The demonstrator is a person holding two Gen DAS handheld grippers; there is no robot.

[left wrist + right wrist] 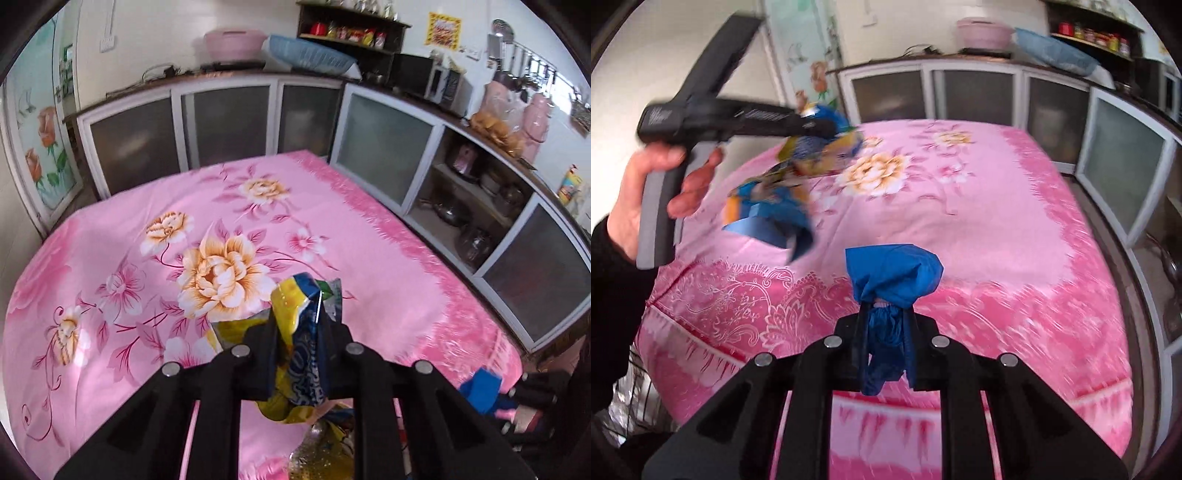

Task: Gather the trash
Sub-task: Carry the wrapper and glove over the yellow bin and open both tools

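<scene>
A crumpled yellow and blue snack wrapper (pixel 301 332) is pinched between the fingers of my left gripper (pixel 301 314), which is shut on it above the pink flowered tablecloth (pixel 147 258). From the right wrist view the same wrapper (pixel 783 184) hangs blurred from the left gripper (pixel 827 127), held by a person's hand (pixel 646 192). My right gripper (pixel 884 314) is shut on a scrunched blue plastic bag (pixel 892 273), lifted off the tablecloth (pixel 979 240). The blue bag (pixel 480 387) also shows at the lower right of the left wrist view.
Grey-fronted cabinets (pixel 229 122) run behind and to the right of the table, with pots on open shelves (pixel 469 221). A pink bowl (pixel 236 42), a blue basket (pixel 310 53) and a microwave (pixel 428 79) stand on the counter. A wire basket (pixel 639 406) sits low at the left.
</scene>
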